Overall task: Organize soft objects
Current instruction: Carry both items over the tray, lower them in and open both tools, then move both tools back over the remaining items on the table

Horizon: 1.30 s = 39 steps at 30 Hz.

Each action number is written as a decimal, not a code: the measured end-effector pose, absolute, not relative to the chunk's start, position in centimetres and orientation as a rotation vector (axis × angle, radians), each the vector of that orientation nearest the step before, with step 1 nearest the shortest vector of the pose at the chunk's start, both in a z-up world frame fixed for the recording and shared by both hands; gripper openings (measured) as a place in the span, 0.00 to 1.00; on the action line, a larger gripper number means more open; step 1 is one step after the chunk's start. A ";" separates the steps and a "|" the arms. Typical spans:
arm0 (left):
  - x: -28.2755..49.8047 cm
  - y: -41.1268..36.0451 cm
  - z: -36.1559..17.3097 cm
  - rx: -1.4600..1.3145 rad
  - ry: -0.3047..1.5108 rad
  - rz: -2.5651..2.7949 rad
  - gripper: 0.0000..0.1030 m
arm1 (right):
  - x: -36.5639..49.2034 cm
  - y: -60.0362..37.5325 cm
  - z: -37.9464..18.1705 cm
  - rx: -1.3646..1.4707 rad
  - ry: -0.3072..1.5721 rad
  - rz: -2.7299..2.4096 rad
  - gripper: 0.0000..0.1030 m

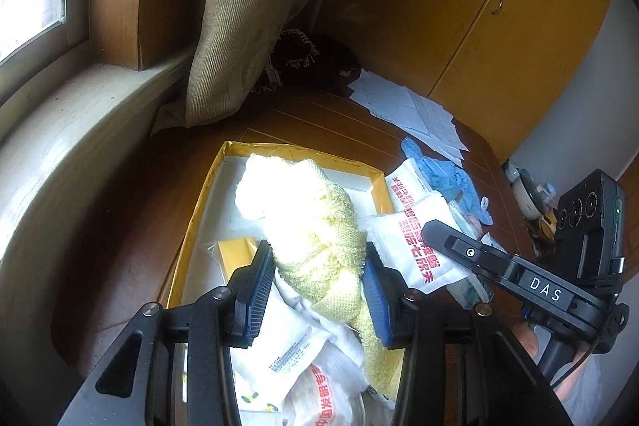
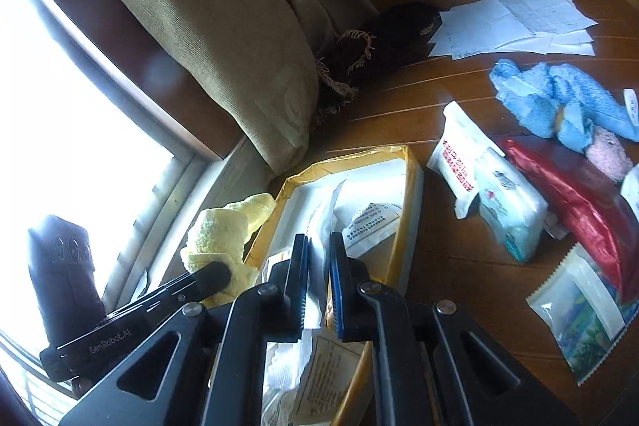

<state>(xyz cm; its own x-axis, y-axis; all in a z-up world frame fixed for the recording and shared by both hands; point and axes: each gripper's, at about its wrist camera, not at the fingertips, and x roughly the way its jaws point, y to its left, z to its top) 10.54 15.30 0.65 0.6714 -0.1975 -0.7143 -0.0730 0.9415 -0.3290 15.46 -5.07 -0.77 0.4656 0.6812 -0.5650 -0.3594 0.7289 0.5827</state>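
While clamping pale yellow knitted towel in left claw above yellow-rimmed cardboard tray; right claw nearly together, empty; crumpled blue cloth beyond, unsorted

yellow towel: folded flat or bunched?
Bunched. The yellow towel hangs crumpled and twisted between the left gripper pads, held above the yellow-rimmed box; no flat folds visible.

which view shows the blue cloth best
The right wrist view: the blue cloth lies whole and unblocked on the wooden table. In the left wrist view, it is smaller, farther off, partly hidden behind white packets.
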 end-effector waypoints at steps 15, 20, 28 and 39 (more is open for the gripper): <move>15.0 15.5 -2.8 -0.259 0.938 -0.002 0.51 | 19.1 -2.0 -4.3 0.371 0.987 0.609 0.15; 13.4 16.2 -1.7 -0.314 0.899 0.042 0.68 | 17.9 -2.8 -3.5 0.370 0.974 0.607 0.42; 9.8 13.7 -0.4 -0.223 0.825 0.132 0.79 | 12.7 -6.0 -1.0 0.322 0.888 0.614 0.59; 4.4 8.3 1.5 -0.218 0.770 0.084 0.79 | 6.9 -12.2 -1.2 0.372 0.849 0.601 0.61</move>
